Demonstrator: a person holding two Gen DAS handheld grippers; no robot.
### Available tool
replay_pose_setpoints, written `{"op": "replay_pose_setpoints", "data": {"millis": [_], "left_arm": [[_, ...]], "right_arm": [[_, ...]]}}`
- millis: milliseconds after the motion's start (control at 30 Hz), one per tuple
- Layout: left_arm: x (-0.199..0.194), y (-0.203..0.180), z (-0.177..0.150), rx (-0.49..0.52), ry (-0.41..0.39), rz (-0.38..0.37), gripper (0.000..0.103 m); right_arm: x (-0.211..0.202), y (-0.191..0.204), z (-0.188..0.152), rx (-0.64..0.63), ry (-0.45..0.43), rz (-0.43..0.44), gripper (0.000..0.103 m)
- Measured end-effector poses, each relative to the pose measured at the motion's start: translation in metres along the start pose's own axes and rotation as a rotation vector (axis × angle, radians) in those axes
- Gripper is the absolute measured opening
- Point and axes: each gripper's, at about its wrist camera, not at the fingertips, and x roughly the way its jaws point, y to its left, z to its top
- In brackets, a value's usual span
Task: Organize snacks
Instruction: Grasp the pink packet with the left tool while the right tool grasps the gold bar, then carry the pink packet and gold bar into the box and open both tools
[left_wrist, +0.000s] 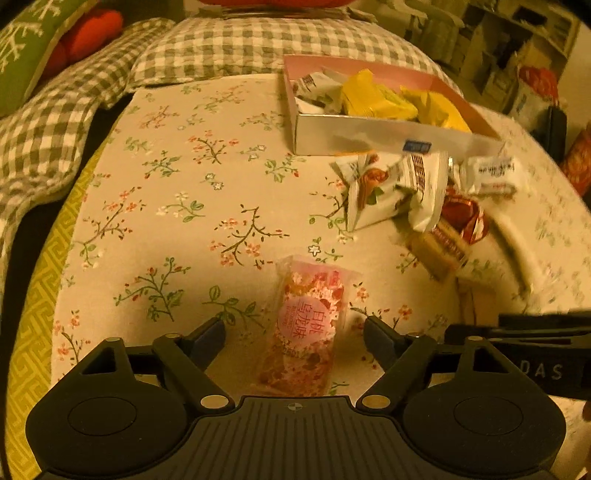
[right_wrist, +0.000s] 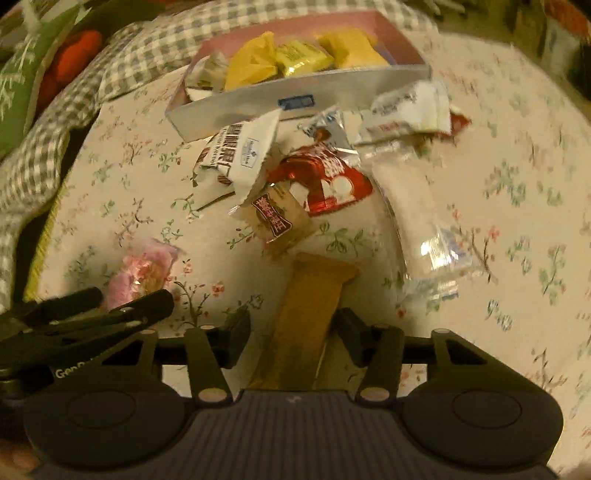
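Observation:
A pink snack packet (left_wrist: 308, 321) lies on the floral cloth between the open fingers of my left gripper (left_wrist: 295, 341); it also shows in the right wrist view (right_wrist: 142, 269). A tan snack bar (right_wrist: 303, 325) lies between the open fingers of my right gripper (right_wrist: 293, 338), not clamped. A pile of loose snacks lies ahead: a red packet (right_wrist: 325, 177), a white packet (right_wrist: 236, 151), a long white packet (right_wrist: 417, 218). A pink-lined box (left_wrist: 384, 136) holds yellow packets (left_wrist: 373, 98) and shows in the right wrist view (right_wrist: 295, 99).
The floral cloth (left_wrist: 184, 184) covers the surface. A grey checked blanket (left_wrist: 55, 122) and green cushion (left_wrist: 22, 48) lie at the left and back. The other gripper's body (left_wrist: 535, 354) is at the right edge of the left wrist view.

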Motion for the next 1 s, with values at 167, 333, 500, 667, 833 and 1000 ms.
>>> {"op": "replay_pose_setpoints", "data": {"millis": [167,333,500,667,833,1000], "left_arm": [[-0.001,-0.007,-0.002,0.054,-0.022,0.043,0.058],[-0.003,-0.002,0.001,0.025,-0.038,0.042,0.031],[-0.003,0.004,0.002,-0.005,-0.043,0.024,0.029],[-0.007,0.010,0.004,-0.044,-0.054,0.020,0.029],[-0.018,0.014,0.008,-0.084,-0.088,-0.007,0.029],[-0.023,0.013,0.011,-0.108,-0.108,-0.027,0.029]], "right_arm": [[0.004,0.017,-0.007,-0.114,-0.050,-0.073,0.044],[0.005,0.027,-0.007,-0.165,-0.073,-0.072,0.028],[0.003,0.027,-0.005,-0.171,-0.076,-0.055,0.027],[-0.002,0.025,-0.003,-0.155,-0.088,-0.035,0.027],[-0.010,0.022,0.000,-0.142,-0.116,-0.013,0.027],[-0.020,0.019,0.004,-0.141,-0.154,0.001,0.027]]}}
